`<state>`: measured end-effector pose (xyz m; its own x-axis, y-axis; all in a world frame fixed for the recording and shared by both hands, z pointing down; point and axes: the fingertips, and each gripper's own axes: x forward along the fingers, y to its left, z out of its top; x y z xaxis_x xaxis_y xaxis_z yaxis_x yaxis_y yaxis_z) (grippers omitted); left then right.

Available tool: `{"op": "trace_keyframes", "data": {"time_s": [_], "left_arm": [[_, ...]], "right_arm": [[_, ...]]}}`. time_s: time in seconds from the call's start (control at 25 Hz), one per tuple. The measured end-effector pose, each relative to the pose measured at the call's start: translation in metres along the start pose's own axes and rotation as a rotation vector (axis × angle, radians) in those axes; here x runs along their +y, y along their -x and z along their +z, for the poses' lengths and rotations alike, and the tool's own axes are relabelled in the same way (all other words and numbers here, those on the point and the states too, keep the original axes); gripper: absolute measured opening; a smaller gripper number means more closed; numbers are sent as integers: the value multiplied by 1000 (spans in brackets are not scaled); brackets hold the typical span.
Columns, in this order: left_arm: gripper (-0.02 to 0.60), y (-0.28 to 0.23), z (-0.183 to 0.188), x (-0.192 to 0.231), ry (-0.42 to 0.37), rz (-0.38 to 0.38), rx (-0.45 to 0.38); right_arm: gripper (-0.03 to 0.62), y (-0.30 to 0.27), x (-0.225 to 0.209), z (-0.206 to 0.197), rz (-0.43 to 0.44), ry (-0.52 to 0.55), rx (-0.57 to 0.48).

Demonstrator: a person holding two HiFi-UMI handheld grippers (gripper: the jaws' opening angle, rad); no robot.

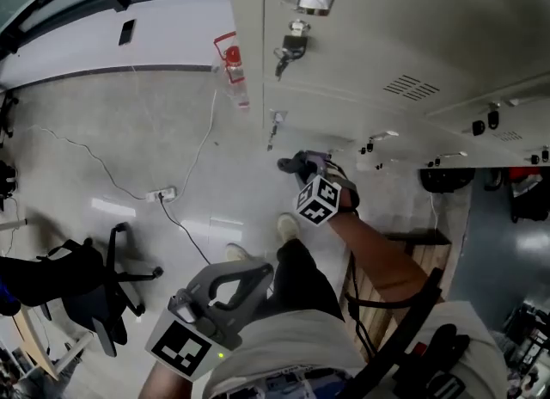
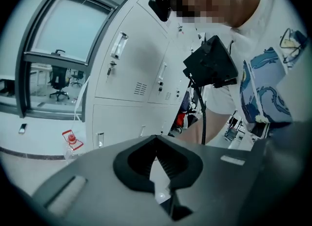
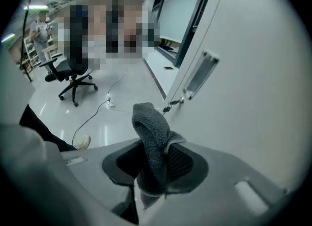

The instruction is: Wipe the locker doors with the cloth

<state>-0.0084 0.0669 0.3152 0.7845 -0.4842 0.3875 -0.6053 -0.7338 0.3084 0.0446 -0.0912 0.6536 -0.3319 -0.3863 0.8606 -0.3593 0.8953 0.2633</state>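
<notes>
Left gripper (image 2: 156, 141): we hold it low, close to our torso, its jaws closed tip to tip with nothing between them.
Right gripper (image 3: 155, 158): its jaws are clamped on the grey cloth (image 3: 148, 127).
Right arm (image 1: 378, 255): we stretch our bare forearm forward, away from our body.

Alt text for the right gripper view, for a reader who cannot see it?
The right gripper is shut on a grey cloth, beside a pale locker door with a handle and hanging keys. Behind, an office chair and a cable on the floor.
</notes>
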Motion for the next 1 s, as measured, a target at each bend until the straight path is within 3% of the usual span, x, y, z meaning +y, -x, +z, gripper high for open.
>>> {"op": "trace_keyframes", "data": {"time_s": [0.24,0.36,0.6,0.76,1.0], "left_arm": [[3,23,20,-24,-105,-57,-26],[3,39,28,-28,-146,-71,-51],[3,65,28,-44,-117,-85,-69],[3,70,23,-55,-130,-111,-42],[3,64,27,-69,-138,-156,-55]], "right_arm": [[115,118,1,33,-63,-110,-118],[115,168,10,57,-46,-190,-183],[117,249,32,91,15,-355,-303],[117,297,37,107,-16,-395,-385],[117,351,53,104,-75,-409,-419]]}}
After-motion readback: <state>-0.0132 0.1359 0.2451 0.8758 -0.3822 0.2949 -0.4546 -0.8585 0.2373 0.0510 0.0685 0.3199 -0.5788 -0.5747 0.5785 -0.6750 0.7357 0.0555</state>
